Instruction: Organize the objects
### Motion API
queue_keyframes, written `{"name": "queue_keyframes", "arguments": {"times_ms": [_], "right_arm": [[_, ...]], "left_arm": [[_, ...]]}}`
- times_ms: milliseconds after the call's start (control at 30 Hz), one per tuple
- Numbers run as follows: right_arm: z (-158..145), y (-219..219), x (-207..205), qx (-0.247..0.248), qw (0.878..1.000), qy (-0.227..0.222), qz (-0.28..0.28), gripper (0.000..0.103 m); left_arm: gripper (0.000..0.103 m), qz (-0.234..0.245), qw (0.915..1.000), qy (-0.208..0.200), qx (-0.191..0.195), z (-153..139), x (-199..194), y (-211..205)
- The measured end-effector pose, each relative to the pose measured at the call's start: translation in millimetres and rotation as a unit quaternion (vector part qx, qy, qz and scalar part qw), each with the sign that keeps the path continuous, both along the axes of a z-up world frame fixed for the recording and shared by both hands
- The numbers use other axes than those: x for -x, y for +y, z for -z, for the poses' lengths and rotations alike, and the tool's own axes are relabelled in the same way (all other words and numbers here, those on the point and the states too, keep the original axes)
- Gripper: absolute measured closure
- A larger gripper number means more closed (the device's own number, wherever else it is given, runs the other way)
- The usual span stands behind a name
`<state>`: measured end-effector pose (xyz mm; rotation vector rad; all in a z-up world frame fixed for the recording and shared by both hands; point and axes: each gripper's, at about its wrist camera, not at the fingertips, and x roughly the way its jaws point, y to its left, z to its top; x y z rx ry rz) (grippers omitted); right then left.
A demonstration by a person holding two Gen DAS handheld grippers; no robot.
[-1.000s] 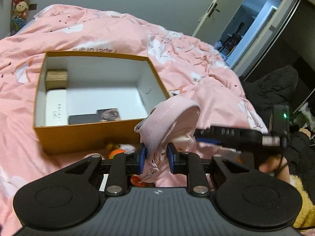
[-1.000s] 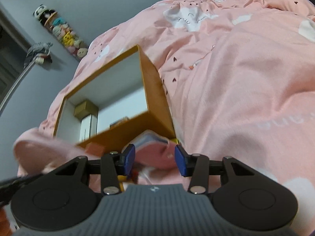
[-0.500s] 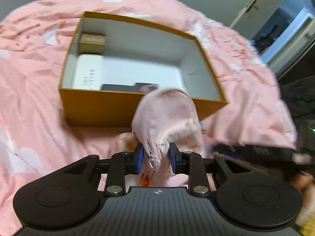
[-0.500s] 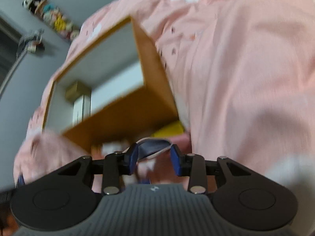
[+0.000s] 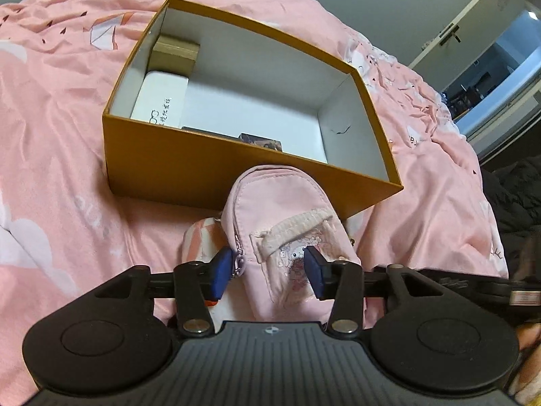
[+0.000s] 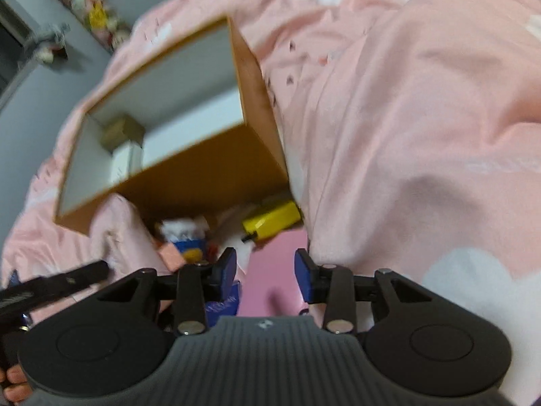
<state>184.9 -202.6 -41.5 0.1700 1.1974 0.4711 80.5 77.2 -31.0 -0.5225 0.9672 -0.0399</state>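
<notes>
An open orange box (image 5: 209,169) with a white inside stands on the pink bed. It holds a small gold box (image 5: 174,52), a white box (image 5: 159,101) and a dark flat item (image 5: 260,142). A small pink backpack pouch (image 5: 287,237) lies between the fingers of my left gripper (image 5: 267,267), in front of the box; the jaws stand apart around it. My right gripper (image 6: 265,272) is open above a pink flat item (image 6: 270,280). The box also shows in the right wrist view (image 6: 199,176).
A yellow object (image 6: 274,220), a small blue and white toy (image 6: 187,240) and a pink block (image 6: 170,253) lie in front of the box. The pink duvet (image 5: 50,135) is creased all round. A door and doorway (image 5: 490,50) stand at the far right.
My left gripper has opened wider and the pouch, held up before, now rests low in front of the box. My right gripper has opened, and the blue-edged item it held is out of its jaws.
</notes>
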Motion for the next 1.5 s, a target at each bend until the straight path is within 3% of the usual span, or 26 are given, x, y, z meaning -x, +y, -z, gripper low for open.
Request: {"name": "queue_keyframes", "arguments": {"times_ms": [100,200,300,400,500,633,767,900,1167,1500], "right_arm": [[24.8,7.2,-5.8,0.041,0.999,0.033,0.006,0.063],[38.1,9.5,-6.7,0.069,0.997,0.029,0.000,0.062],[51.0,7.3,-13.7,0.043,0.997,0.059,-0.010,0.051],[54.4,5.8,-14.0,0.033,0.998,0.062,-0.009,0.051],[50.0,4.4,-7.9,0.030,0.998,0.044,-0.014,0.060],[29.9,1.2,4.4,0.017,0.999,0.003,-0.027,0.079],[9.2,1.6,18.8,0.012,0.998,-0.034,-0.052,0.084],[-3.7,3.3,25.4,0.015,0.996,-0.056,-0.065,0.086],[-46.1,-5.9,26.6,0.004,0.992,-0.104,-0.066,0.087],[-114.1,-8.0,20.4,-0.038,0.981,-0.181,-0.061,0.087]], "left_arm": [[0.044,-0.010,0.9999,0.006,-0.001,3.6,-1.8,-0.8],[0.040,-0.014,0.9998,0.013,0.008,9.3,-3.8,1.2],[0.037,-0.018,0.9996,0.015,0.015,15.3,-6.0,2.7],[0.037,-0.022,0.9993,0.012,0.027,18.9,-6.5,5.6],[0.036,-0.029,0.9987,0.007,0.041,22.3,-6.0,7.2],[0.047,-0.032,0.9985,-0.003,0.045,22.3,-5.1,5.7],[0.063,-0.035,0.9988,-0.006,0.033,16.4,-1.7,3.9],[0.070,-0.022,0.9994,-0.020,0.016,3.8,5.5,-1.2],[0.071,0.015,0.9973,-0.071,0.003,-32.9,18.3,-10.1],[0.071,0.019,0.9911,-0.132,-0.007,-73.4,15.2,-8.6]]}}
